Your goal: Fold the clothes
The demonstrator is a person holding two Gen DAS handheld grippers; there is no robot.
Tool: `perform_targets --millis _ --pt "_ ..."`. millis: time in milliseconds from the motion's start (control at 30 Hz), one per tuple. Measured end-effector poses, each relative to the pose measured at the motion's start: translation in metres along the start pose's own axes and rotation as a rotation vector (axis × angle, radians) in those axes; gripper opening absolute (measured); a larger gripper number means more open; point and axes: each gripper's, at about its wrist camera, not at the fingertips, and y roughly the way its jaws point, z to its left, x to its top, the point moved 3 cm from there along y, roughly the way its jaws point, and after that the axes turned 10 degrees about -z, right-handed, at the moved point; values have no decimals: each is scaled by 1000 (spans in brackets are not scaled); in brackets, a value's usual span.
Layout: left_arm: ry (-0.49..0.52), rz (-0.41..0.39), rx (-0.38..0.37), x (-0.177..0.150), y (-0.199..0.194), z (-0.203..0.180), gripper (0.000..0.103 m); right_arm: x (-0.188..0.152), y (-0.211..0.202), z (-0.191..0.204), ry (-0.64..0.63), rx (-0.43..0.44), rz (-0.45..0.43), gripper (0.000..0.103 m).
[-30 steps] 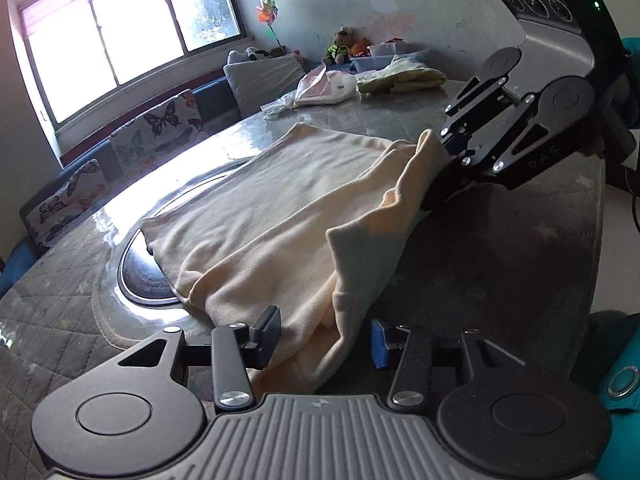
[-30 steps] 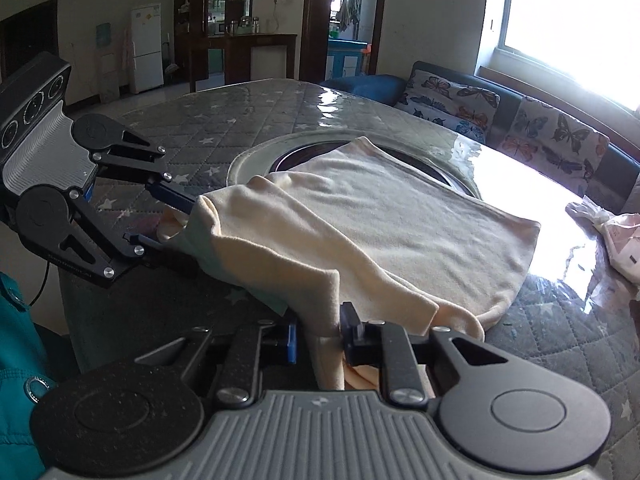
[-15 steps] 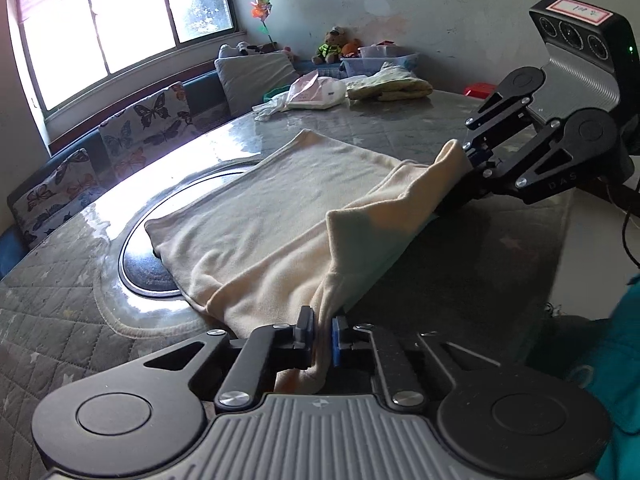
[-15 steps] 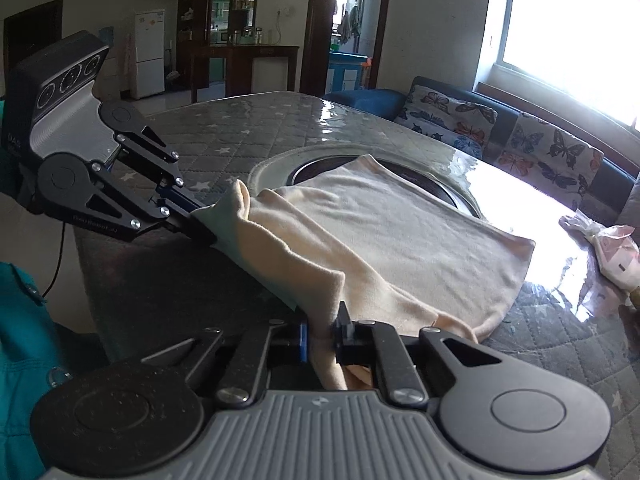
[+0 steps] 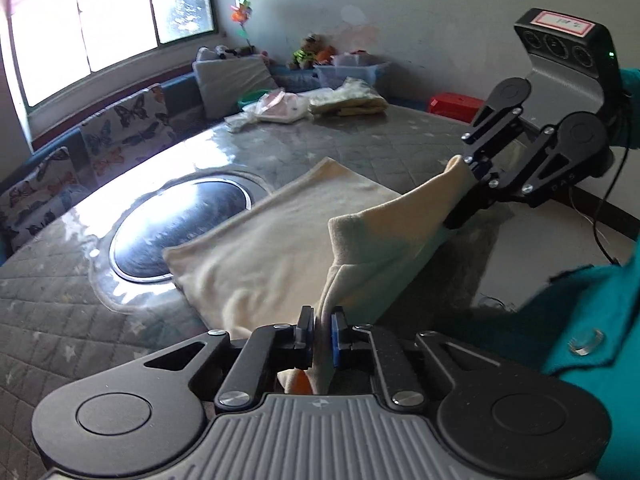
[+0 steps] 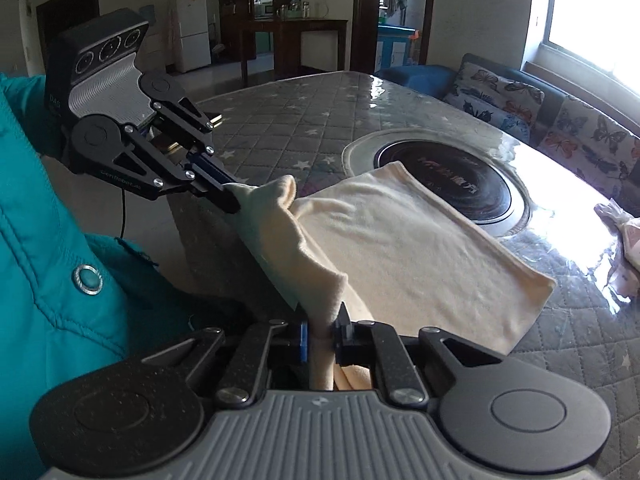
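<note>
Pinching cream garment (image 5: 280, 248): left claw (image 5: 322, 338), right claw (image 6: 322, 334); "DAS" on housing.

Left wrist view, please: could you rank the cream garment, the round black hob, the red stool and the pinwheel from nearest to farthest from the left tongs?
1. Cream garment: pinched in the left tongs, draped ahead.
2. Round black hob: ahead-left, set into the table.
3. Red stool: far right, beyond the table edge.
4. Pinwheel: far back, by the window.
</note>
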Motion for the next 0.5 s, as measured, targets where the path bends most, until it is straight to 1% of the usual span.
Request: perform_targets --millis 67,267,433,500 --pt "-8 -19 26 5 7 10 9 5 -2 -2 0 -1 -2 10" --pt "0 -72 87 28 36 46 9 34 15 -41 -1 -41 -43 9" --pt "-6 -59 142 44 80 84 9 56 49 -95 9 -73 -39 9" --pt "-2 -42 159 45 102 96 9 59 62 -108 5 -83 -26 9"
